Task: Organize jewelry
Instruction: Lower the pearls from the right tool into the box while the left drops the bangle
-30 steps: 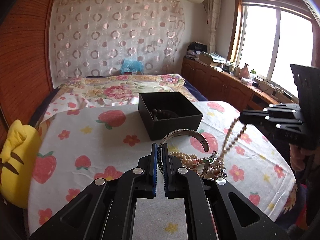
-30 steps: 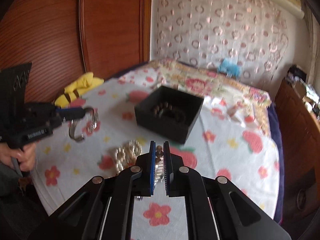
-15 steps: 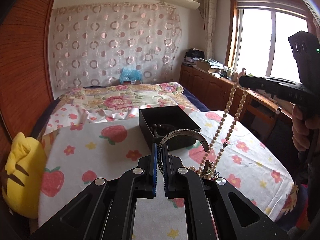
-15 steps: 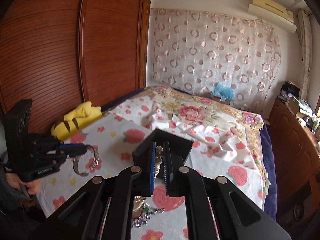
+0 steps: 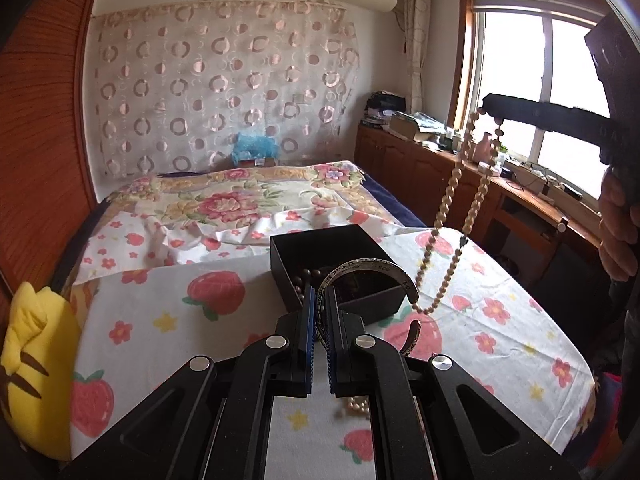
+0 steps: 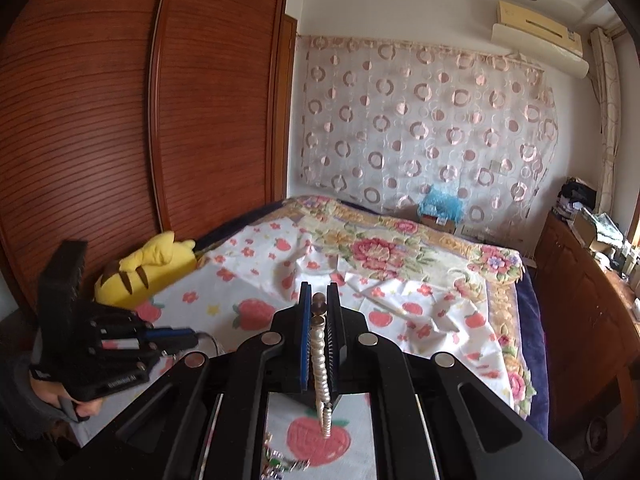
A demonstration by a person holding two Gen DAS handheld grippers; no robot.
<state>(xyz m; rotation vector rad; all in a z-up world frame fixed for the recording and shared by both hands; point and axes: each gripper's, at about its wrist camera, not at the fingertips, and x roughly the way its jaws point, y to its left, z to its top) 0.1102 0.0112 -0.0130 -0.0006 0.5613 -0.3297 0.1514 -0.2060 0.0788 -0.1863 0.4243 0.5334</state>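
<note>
My left gripper [image 5: 318, 300] is shut on a silver cuff bracelet [image 5: 372, 266], held just in front of and above the open black box [image 5: 320, 240] on the strawberry cloth. Dark beads lie inside the box. High at the right, my right gripper [image 5: 486, 104] is shut on a long beige bead necklace [image 5: 448, 196], whose loop hangs down beside the box's right corner. In the right wrist view the right gripper [image 6: 319, 296] pinches the bead necklace [image 6: 320, 344] between its pads, and the left gripper [image 6: 192, 336] shows at the lower left.
A yellow plush toy [image 5: 36, 364] lies at the cloth's left edge by the wooden wardrobe [image 6: 120, 120]. A pile of pearls [image 5: 358, 402] and small trinkets [image 6: 280, 464] rest on the cloth below the grippers. A wooden cabinet [image 5: 420, 168] lines the right wall.
My right gripper has risen, lifting the bead necklace off the cloth so it hangs free. My left gripper has carried the bracelet closer to the black box.
</note>
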